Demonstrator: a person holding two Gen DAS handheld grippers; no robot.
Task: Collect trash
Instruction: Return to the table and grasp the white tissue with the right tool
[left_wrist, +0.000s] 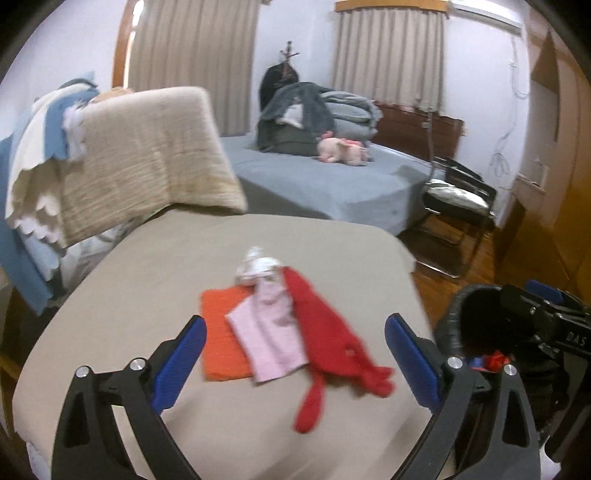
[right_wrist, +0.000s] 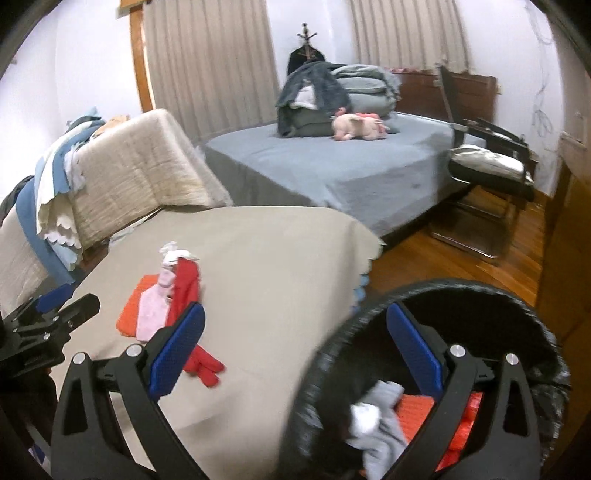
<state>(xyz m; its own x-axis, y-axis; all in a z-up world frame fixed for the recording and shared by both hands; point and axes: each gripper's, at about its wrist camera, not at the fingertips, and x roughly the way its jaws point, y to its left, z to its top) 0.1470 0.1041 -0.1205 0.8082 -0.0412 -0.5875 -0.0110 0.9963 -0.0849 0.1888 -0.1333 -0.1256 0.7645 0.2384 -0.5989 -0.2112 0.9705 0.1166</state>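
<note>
On the beige bed (left_wrist: 155, 280) lie an orange cloth (left_wrist: 219, 332), a pink cloth (left_wrist: 269, 336), a red garment (left_wrist: 325, 332) and a crumpled white wad (left_wrist: 255, 266). My left gripper (left_wrist: 295, 354) is open and empty, hovering just above and before this pile. My right gripper (right_wrist: 295, 354) is open and empty over the rim of a black-lined trash bin (right_wrist: 517, 321). Inside the bin lie a grey-white cloth (right_wrist: 376, 424) and an orange item (right_wrist: 417, 410). The pile also shows in the right wrist view (right_wrist: 166, 306), and the bin in the left wrist view (left_wrist: 469, 325).
A folded beige blanket (left_wrist: 147, 155) and blue-white cloths (left_wrist: 33, 155) sit at the bed's far left. A grey bed (left_wrist: 325, 177) with folded bedding and a pink plush toy (left_wrist: 341, 149) stands behind. A black chair (right_wrist: 491, 158) and wooden floor (right_wrist: 443, 266) are at right.
</note>
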